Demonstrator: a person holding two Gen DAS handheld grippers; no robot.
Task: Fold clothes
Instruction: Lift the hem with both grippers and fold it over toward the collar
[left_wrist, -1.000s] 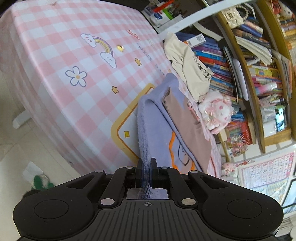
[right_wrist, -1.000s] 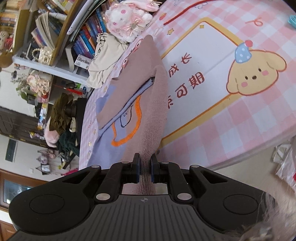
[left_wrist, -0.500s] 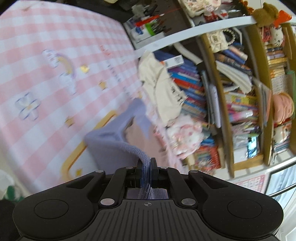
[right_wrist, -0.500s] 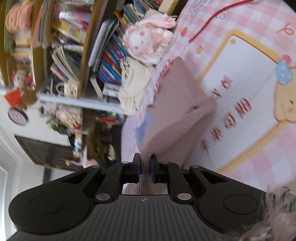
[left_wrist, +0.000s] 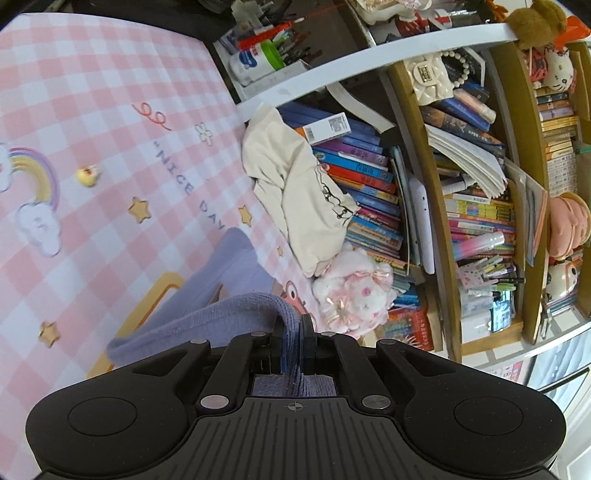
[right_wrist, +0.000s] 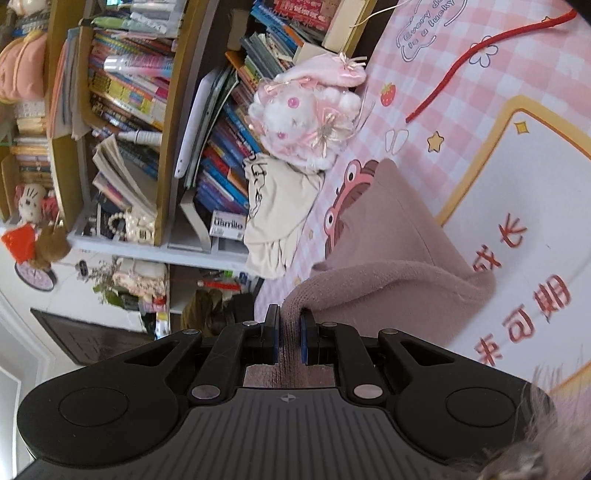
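Sweater (left_wrist: 236, 314) pinched between both tongs, lifted

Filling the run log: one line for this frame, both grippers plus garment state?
left gripper: shut on lilac side | right gripper: shut on mauve side | sweater: held edge raised above pink checked cloth

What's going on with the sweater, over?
Left gripper shut on the sweater's purple edge. Right gripper shut on its pink edge. Sweater lifted off the checked cloth. Cream garment and plush toy ahead.
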